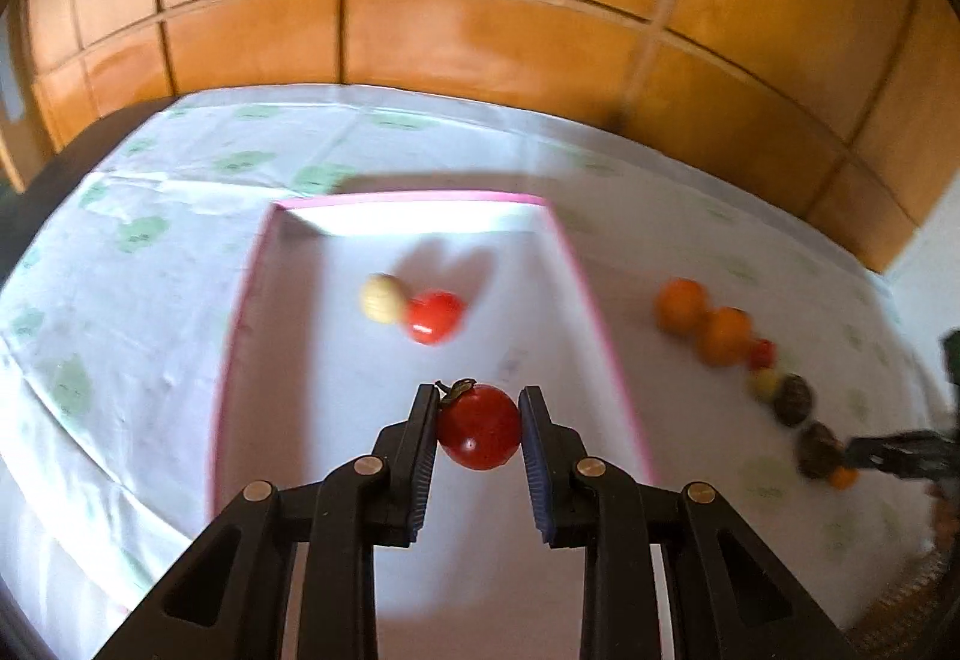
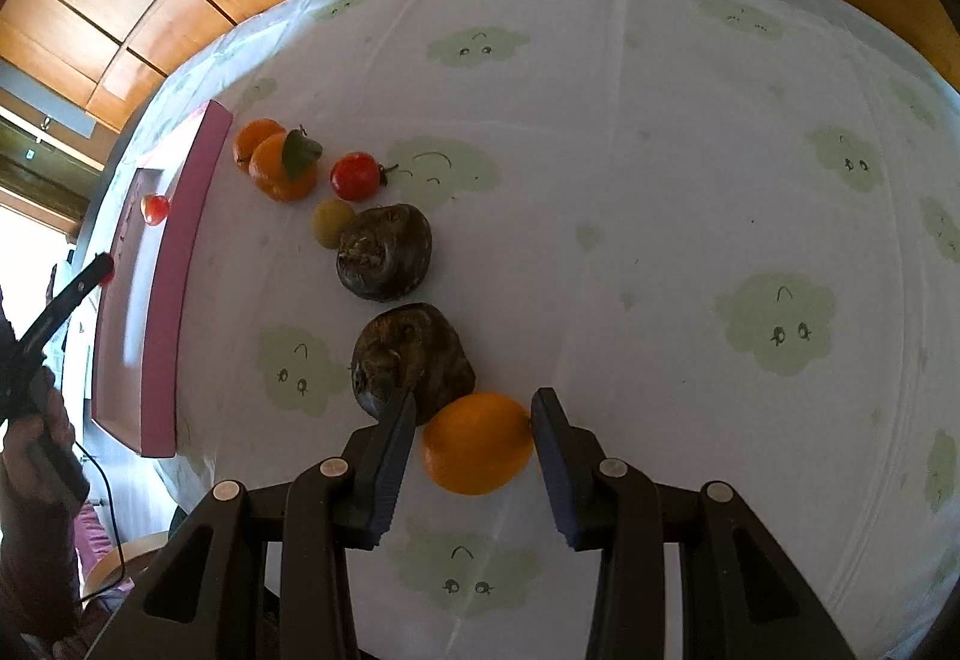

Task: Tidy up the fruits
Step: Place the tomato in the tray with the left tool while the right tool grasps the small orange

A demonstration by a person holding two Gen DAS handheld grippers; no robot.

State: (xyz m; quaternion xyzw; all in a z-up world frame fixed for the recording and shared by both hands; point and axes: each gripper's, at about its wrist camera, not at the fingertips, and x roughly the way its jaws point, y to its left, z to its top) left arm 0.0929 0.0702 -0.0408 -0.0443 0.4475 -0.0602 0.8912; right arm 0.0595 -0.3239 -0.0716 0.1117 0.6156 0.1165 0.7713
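Observation:
My left gripper (image 1: 478, 408) is shut on a red tomato (image 1: 478, 427) with a stem and holds it over the pink-rimmed tray (image 1: 414, 197). In the tray lie another red tomato (image 1: 433, 316) and a pale yellow fruit (image 1: 382, 297). My right gripper (image 2: 474, 414) is open around an orange (image 2: 477, 442) on the tablecloth; its right pad touches the orange, the left pad stands a little apart. Just beyond it lie two dark brown fruits (image 2: 413, 360) (image 2: 384, 252), a small yellow fruit (image 2: 332, 222), a red tomato (image 2: 355, 175) and two oranges (image 2: 283, 173).
The table has a white cloth with green cloud prints (image 2: 777, 324). Wooden cabinet panels (image 1: 480, 0) stand behind the table. In the right wrist view the tray (image 2: 180, 252) is at the left, with the left gripper (image 2: 102, 264) over it.

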